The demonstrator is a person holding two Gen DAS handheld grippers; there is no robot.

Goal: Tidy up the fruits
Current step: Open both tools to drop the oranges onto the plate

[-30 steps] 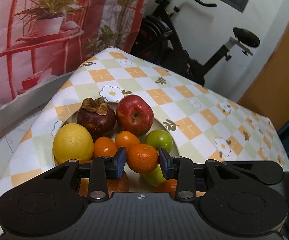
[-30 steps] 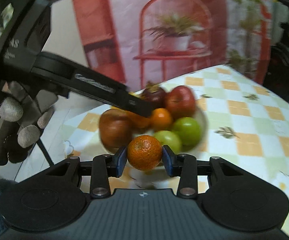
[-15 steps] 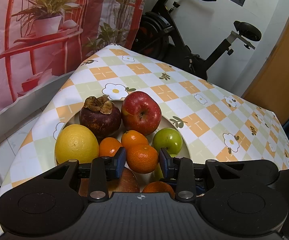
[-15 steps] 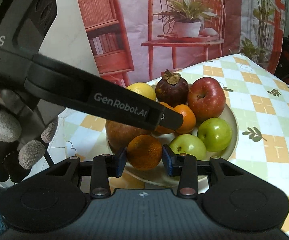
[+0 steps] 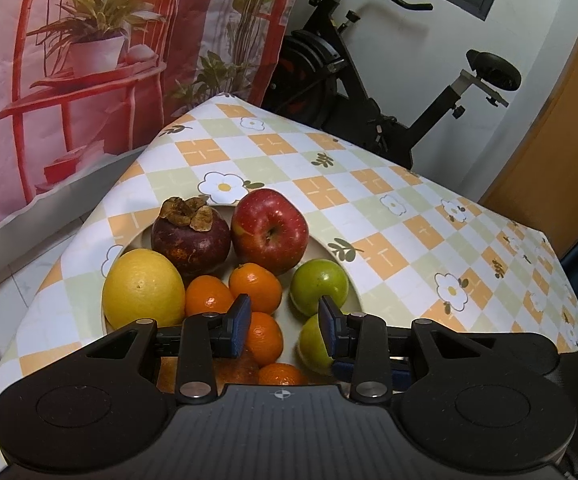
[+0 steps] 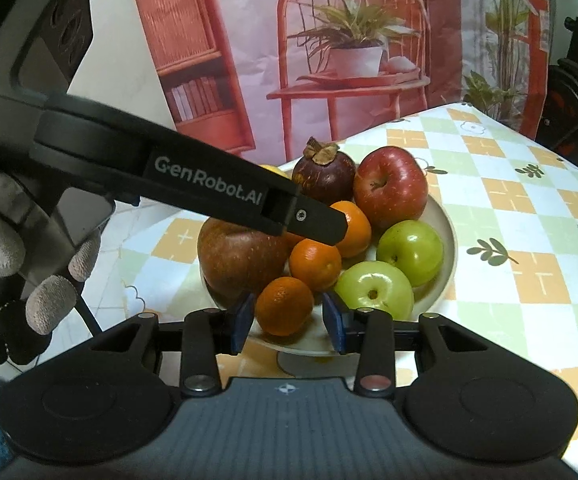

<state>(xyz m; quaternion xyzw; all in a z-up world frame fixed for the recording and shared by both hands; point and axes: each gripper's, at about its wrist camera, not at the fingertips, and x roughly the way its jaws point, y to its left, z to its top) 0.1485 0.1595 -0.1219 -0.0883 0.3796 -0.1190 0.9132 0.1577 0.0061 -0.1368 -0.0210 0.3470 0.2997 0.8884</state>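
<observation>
Fruits [image 5: 255, 286] are heaped on a white plate [image 6: 447, 232] at the table's near-left corner. The right gripper [image 6: 289, 316] stands narrowly parted around a mandarin [image 6: 285, 306] lying at the plate's near rim, a sliver of gap at its right pad. The left gripper [image 5: 284, 316], equally narrow, holds nothing and hovers over another mandarin [image 5: 264, 338]. Farther out lie green apples [image 6: 411, 246], a red apple [image 5: 269, 230], a mangosteen [image 5: 191, 236] and a yellow citrus [image 5: 143, 288] on the checked tablecloth [image 5: 389, 208].
</observation>
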